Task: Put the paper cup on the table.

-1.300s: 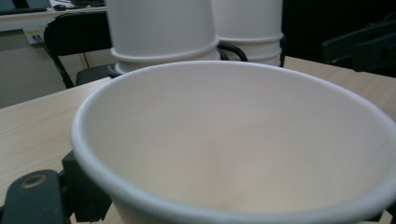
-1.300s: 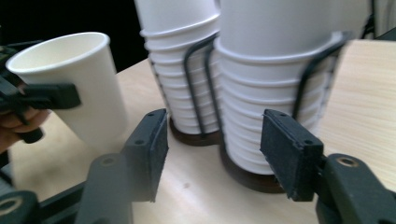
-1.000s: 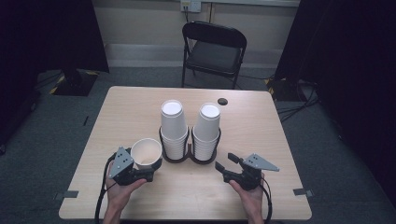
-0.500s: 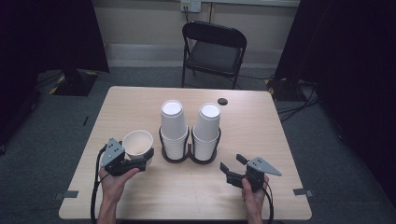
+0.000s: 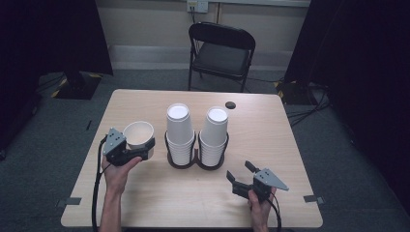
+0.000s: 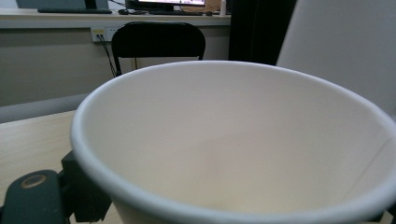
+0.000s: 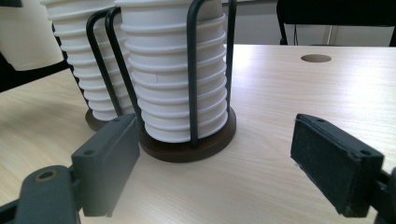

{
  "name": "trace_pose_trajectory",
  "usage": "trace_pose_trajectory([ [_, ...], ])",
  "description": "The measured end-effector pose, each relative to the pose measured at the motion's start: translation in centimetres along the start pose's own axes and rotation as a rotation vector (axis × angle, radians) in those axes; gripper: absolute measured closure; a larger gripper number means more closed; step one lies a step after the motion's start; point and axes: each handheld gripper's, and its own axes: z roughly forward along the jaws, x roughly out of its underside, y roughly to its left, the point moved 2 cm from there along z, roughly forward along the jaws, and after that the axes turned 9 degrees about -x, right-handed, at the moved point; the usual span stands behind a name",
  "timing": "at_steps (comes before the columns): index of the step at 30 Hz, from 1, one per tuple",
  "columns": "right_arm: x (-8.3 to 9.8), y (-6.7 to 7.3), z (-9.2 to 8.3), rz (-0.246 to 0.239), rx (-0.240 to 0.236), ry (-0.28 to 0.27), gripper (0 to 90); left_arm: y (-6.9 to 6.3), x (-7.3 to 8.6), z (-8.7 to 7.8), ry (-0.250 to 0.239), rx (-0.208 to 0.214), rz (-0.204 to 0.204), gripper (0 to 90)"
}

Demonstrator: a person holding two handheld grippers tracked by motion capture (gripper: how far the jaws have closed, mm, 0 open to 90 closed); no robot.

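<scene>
Pale wooden table [image 5: 159, 193] carries two stacks of paper cups [image 5: 178, 130] in a wire holder [image 5: 196, 157]. Left gripper [image 5: 145, 145] clamps one paper cup [image 5: 139, 134] beside them; right gripper [image 5: 240, 171], its jaws just opening wide, holds nothing.

No text, label, brand, number or sign can be read anywhere in the three views. The paper cup [image 6: 243, 140] and the stacked cups [image 5: 179, 130] are seen plain white and unprinted. The bright monitor [image 6: 170, 2] at the top edge of the left gripper view is too small and cropped for lettering to be made out.
</scene>
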Motion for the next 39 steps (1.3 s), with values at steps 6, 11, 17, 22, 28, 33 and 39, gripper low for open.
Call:
trace_pose_trajectory([
  [6,0.0,0.1,-0.1,-0.009,-0.003,-0.01,14.8,0.6,0.2,2.3,0.031,-0.012,0.02,10.6],
  [11,0.1,0.1,-0.2,-0.011,-0.002,-0.023,14.8,1.0,0.3,3.2,0.021,-0.016,0.0,9.5],
  [17,0.1,0.2,-0.3,-0.021,-0.005,-0.027,14.9,1.4,0.7,4.0,0.034,-0.042,-0.002,8.8],
  [22,0.1,0.2,-0.3,-0.022,-0.004,-0.026,15.1,1.7,1.3,4.8,0.046,-0.03,0.004,8.8],
  [28,0.1,0.2,-0.3,-0.019,-0.004,-0.026,15.2,1.9,2.5,5.5,0.076,-0.045,0.013,8.6],
  [33,0.1,0.2,-0.3,-0.024,-0.002,-0.028,15.4,1.9,3.5,6.0,0.109,-0.059,0.018,8.6],
  [39,0.1,0.2,-0.3,-0.025,-0.004,-0.027,15.5,1.7,4.2,6.5,0.133,-0.063,0.045,8.7],
])
